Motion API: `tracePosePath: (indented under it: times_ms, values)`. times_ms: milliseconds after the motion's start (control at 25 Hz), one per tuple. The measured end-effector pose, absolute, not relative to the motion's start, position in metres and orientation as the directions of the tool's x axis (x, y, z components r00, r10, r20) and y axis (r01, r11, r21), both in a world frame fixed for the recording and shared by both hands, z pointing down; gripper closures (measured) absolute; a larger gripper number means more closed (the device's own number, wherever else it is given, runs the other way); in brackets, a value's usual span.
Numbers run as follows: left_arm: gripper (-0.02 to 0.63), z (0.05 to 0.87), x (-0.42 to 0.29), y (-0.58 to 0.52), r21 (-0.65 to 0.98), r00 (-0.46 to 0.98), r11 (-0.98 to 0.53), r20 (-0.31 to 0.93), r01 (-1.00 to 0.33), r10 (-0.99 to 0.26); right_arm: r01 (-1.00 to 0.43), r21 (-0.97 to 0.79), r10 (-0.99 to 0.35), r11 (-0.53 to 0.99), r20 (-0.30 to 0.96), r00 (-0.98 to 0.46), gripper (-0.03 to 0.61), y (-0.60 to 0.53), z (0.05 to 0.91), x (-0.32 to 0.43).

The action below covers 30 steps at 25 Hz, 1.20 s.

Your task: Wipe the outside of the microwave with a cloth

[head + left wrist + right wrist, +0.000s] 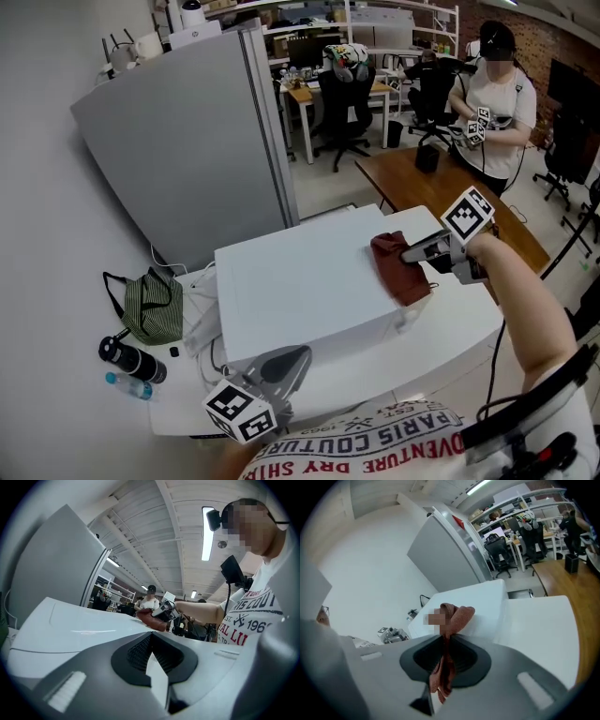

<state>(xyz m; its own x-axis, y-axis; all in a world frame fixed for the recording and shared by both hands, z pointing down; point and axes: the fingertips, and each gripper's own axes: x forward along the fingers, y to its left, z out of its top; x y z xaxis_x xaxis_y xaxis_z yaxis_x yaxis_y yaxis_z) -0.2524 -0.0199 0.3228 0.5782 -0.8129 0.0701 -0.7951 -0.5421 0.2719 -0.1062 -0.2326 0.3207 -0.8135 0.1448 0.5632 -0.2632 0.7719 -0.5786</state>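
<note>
With my right gripper (418,251) clamped on the cloth (399,270) at the microwave's (291,291) top right edge, I'd press flat and sweep evenly, keeping my closed, empty left gripper (281,364) clear.

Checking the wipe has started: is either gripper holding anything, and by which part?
The right gripper pinches the red-brown cloth by a bunched fold; the rest lies on the microwave. The left gripper is shut, empty.
</note>
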Motion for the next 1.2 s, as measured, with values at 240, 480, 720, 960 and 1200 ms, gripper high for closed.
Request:
tracePosePath:
  times_ms: [240,480,720,960,1200]
  values:
    - [0.612,0.322,-0.285,0.001,0.262,0.513,-0.483,0.057,-0.836,-0.857,-0.169,-0.623,0.148,0.763,0.424,-0.893,0.54,-0.219,0.282,-0.198]
    - [0.612,0.331,-0.333,0.041,0.262,0.385,-0.354,0.078,-0.898,-0.919,-0.056,-0.607,0.225,0.793,0.377,-0.898,0.54,-0.193,0.262,-0.317]
    - [0.612,0.336,-0.382,0.086,0.267,0.247,-0.217,0.087,-0.939,-0.965,0.034,-0.583,0.323,0.811,0.4,-0.858,0.538,-0.16,0.274,-0.408]
    - [0.612,0.339,-0.419,0.122,0.284,0.11,-0.076,0.104,-0.956,-0.988,0.029,-0.586,0.361,0.81,0.459,-0.812,0.538,-0.152,0.3,-0.471]
    - [0.612,0.336,-0.425,0.127,0.289,0.084,-0.05,0.108,-0.956,-0.991,-0.056,-0.543,0.321,0.838,0.573,-0.754,0.54,-0.17,0.332,-0.477]
